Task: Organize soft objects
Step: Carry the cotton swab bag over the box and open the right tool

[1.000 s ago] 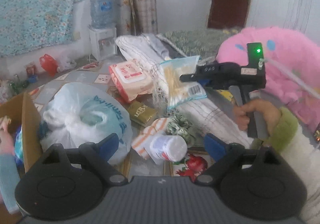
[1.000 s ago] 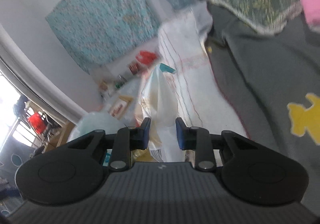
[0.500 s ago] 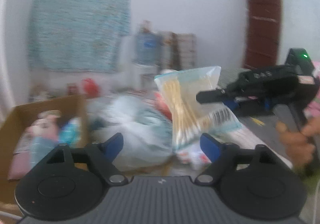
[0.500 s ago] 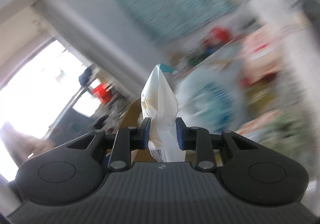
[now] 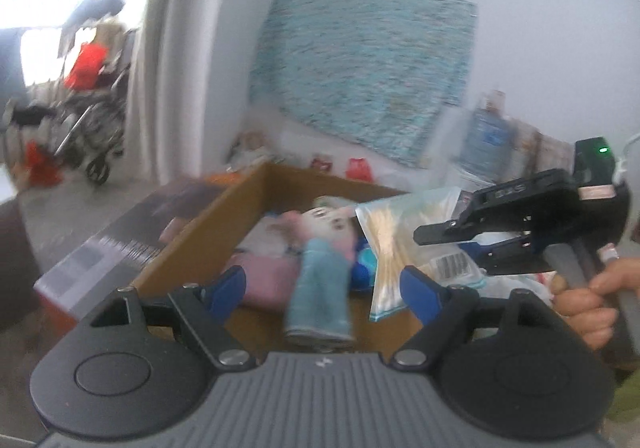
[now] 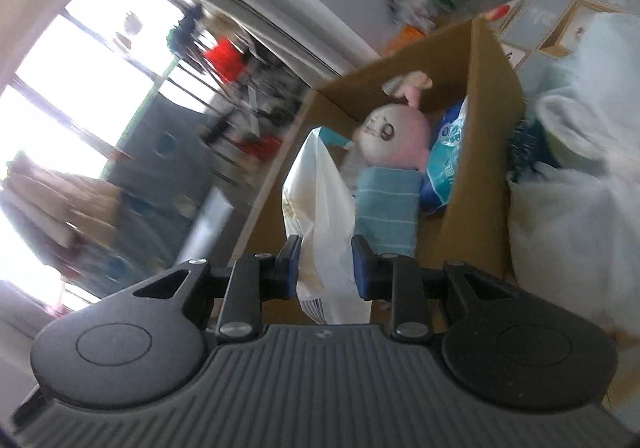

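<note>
The right gripper point(image 6: 325, 262) has its blue-padded fingers point(image 6: 291, 258) clamped on a clear plastic zip bag of cotton swabs point(image 6: 320, 207), which stands up between them and leans toward the open brown cardboard box point(image 6: 486, 95) ahead. In the left wrist view the same right gripper point(image 5: 460, 244) comes in from the right edge, held by a person's hand point(image 5: 592, 302) around its grey handle, a green light glowing on its black body; the bag point(image 5: 394, 244) hangs from its fingers over the near right corner of the box point(image 5: 224, 207), its lower edge above the box floor.

The left gripper point(image 5: 324, 288) hovers just before the box with its blue-tipped fingers point(image 5: 228, 286) spread wide and nothing between them; after narrowing a little they have settled at this width.

Inside the box lie a pink-and-white plush rabbit toy point(image 6: 394, 135), a folded teal cloth with thin pale stripes point(image 6: 386, 207) below it, and a blue-and-white printed plastic pack point(image 6: 444, 163) against the right wall. In the left wrist view the plush toy point(image 5: 320, 226) sits behind the teal cloth point(image 5: 318, 296), and a pale pink soft item point(image 5: 266, 276) lies to their left. A large white translucent plastic bag point(image 6: 572, 232) bulges just outside the box's right wall. A turquoise patterned fabric point(image 5: 360, 63) hangs on the white wall behind
</note>
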Demonstrator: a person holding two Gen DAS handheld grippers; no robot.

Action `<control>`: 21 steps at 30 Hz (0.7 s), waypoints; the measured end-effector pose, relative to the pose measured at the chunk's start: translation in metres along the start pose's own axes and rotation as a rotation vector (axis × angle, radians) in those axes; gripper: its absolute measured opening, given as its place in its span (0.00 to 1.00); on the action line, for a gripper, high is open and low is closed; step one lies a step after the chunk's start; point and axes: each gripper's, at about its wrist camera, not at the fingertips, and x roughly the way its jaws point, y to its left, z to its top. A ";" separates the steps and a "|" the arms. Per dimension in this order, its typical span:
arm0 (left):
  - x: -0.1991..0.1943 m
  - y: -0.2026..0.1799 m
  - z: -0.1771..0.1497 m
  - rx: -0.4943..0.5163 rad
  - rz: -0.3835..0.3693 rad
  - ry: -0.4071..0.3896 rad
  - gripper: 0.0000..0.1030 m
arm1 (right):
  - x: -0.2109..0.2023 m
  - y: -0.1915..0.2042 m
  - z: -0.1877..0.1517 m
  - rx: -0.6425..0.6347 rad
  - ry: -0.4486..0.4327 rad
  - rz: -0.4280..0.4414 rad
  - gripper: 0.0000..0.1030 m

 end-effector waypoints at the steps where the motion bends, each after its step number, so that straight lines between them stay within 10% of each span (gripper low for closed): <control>1: 0.001 0.006 0.000 -0.015 0.007 0.006 0.83 | 0.012 0.002 0.003 -0.015 0.013 -0.034 0.27; 13: 0.003 0.043 -0.015 -0.085 0.003 0.040 0.84 | 0.077 0.035 0.002 -0.212 0.093 -0.303 0.30; 21: 0.005 0.047 -0.019 -0.091 -0.004 0.050 0.85 | 0.062 0.052 0.002 -0.269 0.047 -0.337 0.64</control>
